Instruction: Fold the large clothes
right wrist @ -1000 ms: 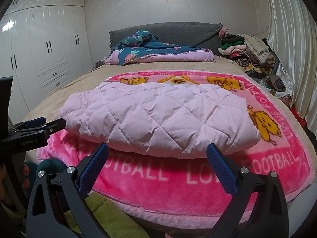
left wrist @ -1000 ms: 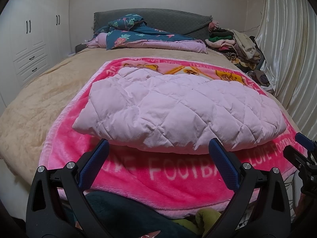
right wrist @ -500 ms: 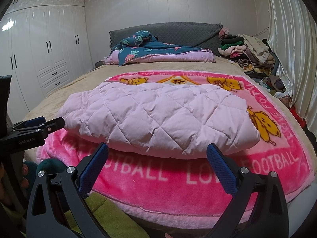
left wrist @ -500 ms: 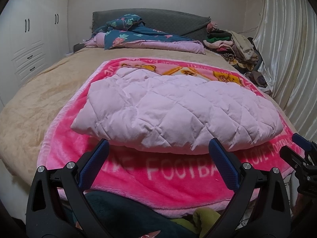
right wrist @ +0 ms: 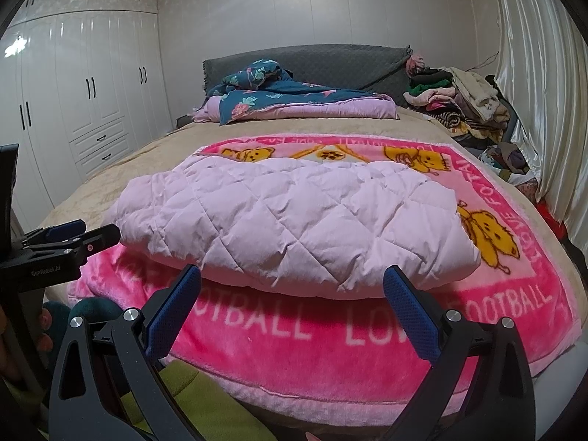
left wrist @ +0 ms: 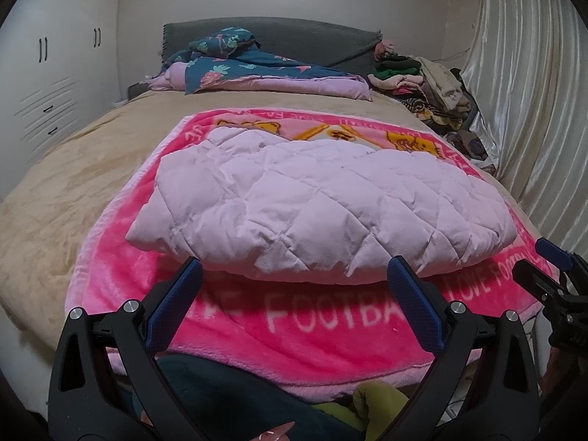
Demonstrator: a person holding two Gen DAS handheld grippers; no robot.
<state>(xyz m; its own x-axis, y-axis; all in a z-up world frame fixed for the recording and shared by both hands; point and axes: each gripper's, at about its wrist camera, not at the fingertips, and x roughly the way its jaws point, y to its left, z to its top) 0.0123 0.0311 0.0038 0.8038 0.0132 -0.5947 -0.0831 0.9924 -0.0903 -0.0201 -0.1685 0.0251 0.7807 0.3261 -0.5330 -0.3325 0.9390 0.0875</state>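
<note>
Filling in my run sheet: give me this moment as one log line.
left tongs: open, empty | right tongs: open, empty | quilted pink coat: folded on pink blanket | contact: none

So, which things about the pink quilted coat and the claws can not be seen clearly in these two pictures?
- Pink quilted coat: sleeves, collar and zipper are folded out of sight in both views.
- Pink blanket: the coat covers its middle, so the lettering is broken.
- Clothes pile: items too small and tangled to count.
- Right claw: in the left wrist view the edge cuts it off.
- Left claw: open, holding nothing.
</note>
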